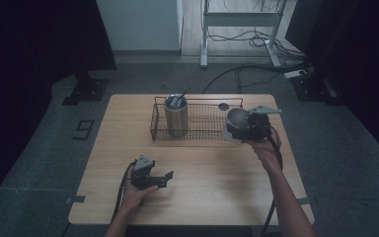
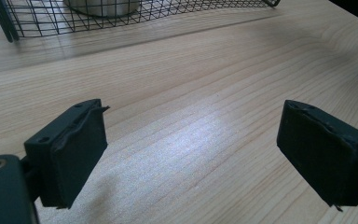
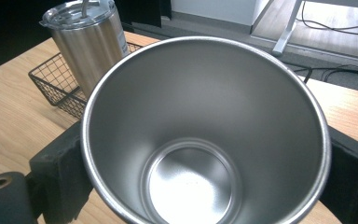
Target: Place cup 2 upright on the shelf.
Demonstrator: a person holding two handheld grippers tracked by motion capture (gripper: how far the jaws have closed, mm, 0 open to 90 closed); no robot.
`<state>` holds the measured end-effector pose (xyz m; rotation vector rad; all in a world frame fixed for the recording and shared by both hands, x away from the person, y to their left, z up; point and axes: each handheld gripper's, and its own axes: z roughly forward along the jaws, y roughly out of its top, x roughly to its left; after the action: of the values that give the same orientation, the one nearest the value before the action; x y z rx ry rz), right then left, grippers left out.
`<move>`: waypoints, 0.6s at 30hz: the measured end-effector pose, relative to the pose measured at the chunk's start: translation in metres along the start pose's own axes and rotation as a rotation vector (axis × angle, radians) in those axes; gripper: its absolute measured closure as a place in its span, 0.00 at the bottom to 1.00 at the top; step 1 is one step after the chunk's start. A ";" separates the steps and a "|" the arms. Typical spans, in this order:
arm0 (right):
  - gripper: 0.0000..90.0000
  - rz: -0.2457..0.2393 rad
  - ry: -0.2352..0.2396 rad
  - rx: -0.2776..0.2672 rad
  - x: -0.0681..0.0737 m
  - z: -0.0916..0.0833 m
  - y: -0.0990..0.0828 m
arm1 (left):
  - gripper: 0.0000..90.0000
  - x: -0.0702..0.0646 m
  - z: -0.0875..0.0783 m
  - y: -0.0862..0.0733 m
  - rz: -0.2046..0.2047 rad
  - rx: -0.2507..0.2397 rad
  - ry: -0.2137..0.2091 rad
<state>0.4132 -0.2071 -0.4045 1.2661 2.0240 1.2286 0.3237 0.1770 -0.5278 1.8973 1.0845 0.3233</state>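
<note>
While the right gripper (image 1: 243, 127) at right of centre in the high view clamps a steel cup (image 3: 205, 135), its jaws press both sides of the cup, whose open mouth faces the right gripper view's camera, empty inside. Cup position: just at the right end of the wire basket (image 1: 197, 129), upper middle of the wooden table (image 1: 217, 187). Basket contents: one lidded steel tumbler (image 1: 176, 116), upright at its left end, seen again at upper left of the right gripper view. Left gripper (image 1: 159, 178): lower left of centre in the high view, jaws parted, nothing between them, bare tabletop beneath.
</note>
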 end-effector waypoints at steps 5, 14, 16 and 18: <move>0.08 0.003 -0.001 0.003 -0.003 0.007 0.000 | 0.09 0.000 0.000 0.000 0.001 0.001 -0.001; 0.08 0.022 -0.006 0.009 -0.011 0.015 -0.001 | 0.09 0.000 0.001 -0.001 0.003 0.006 -0.002; 0.08 0.024 -0.006 0.008 -0.012 0.015 -0.001 | 0.09 0.000 0.002 -0.001 0.003 0.007 -0.002; 0.08 0.025 -0.003 0.007 -0.012 0.015 -0.001 | 0.09 0.000 0.002 -0.001 0.004 0.010 -0.001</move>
<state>0.4293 -0.2112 -0.4140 1.2989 2.0177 1.2314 0.3242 0.1755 -0.5302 1.9087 1.0838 0.3200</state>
